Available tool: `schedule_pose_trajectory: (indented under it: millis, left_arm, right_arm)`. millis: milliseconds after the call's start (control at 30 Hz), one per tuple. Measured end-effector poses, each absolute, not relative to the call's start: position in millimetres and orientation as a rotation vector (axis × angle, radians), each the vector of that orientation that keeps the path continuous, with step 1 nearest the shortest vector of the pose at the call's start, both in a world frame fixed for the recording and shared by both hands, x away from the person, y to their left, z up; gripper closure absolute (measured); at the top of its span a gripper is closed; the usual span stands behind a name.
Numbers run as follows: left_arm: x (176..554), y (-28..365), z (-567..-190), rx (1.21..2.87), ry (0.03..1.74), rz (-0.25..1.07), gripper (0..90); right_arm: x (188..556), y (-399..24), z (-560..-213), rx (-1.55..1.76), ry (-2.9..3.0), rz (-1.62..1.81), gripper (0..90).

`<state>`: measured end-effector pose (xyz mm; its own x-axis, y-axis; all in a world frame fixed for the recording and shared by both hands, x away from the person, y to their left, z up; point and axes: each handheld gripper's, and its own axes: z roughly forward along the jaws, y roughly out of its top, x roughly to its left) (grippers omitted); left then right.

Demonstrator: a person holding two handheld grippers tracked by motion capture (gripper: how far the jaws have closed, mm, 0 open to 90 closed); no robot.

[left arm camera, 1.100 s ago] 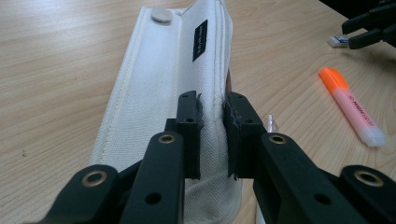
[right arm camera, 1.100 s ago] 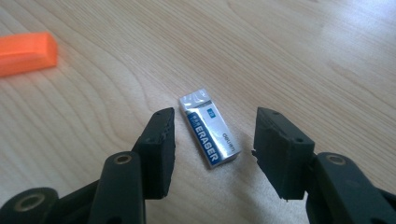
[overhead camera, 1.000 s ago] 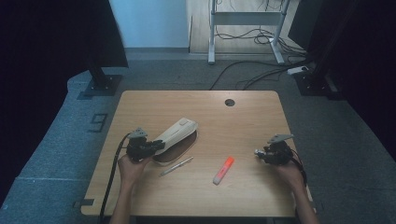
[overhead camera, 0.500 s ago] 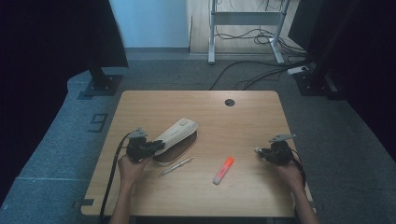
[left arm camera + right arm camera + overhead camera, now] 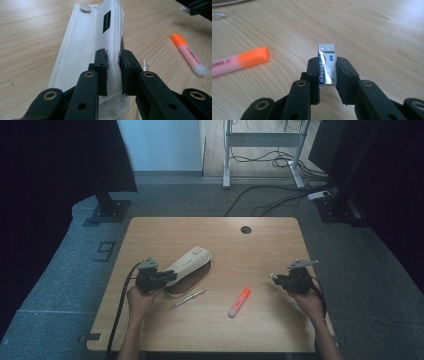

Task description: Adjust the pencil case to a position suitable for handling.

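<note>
Left gripper (image 5: 167, 276) at the table's left, jaws clamped on the near edge of a cream-white canvas pencil case (image 5: 189, 263). In the left gripper view the jaws pinch a fold of the fabric along the case's (image 5: 82, 47) zipper side; case has a metal snap and a small black label on its flap. Case lies diagonally on the light wooden table (image 5: 260, 245), far end pointing up and right, open side toward the table's middle.

Just below the case: a slim clear-barrelled pen (image 5: 188, 298), lying apart from the case's rim.

Centre-right: an orange-capped pink highlighter (image 5: 239, 302) flat on the table, between the two grippers, touched by neither.

Right gripper (image 5: 274, 278) at the table's right, jaws have just been closing, now clamped on a small white eraser in a blue-and-silver sleeve (image 5: 326, 65). The right gripper view shows the eraser upright between the pads, top sticking out past the jaw tips, held just above the wood. The highlighter (image 5: 239, 61) sits to its left there.
</note>
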<state>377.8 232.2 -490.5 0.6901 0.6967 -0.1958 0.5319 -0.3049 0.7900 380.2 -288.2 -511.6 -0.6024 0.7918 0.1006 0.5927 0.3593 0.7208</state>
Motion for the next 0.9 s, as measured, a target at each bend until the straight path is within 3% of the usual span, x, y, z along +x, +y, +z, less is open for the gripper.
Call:
schedule_pose_trajectory:
  millis: [900]
  left_arm:
    - [378.2,234.3,-489.5,1.964,0.946,0.219,77.1]
  right_arm:
    - [397.5,-235.7,-498.7,1.123,2.407,1.132,72.0]
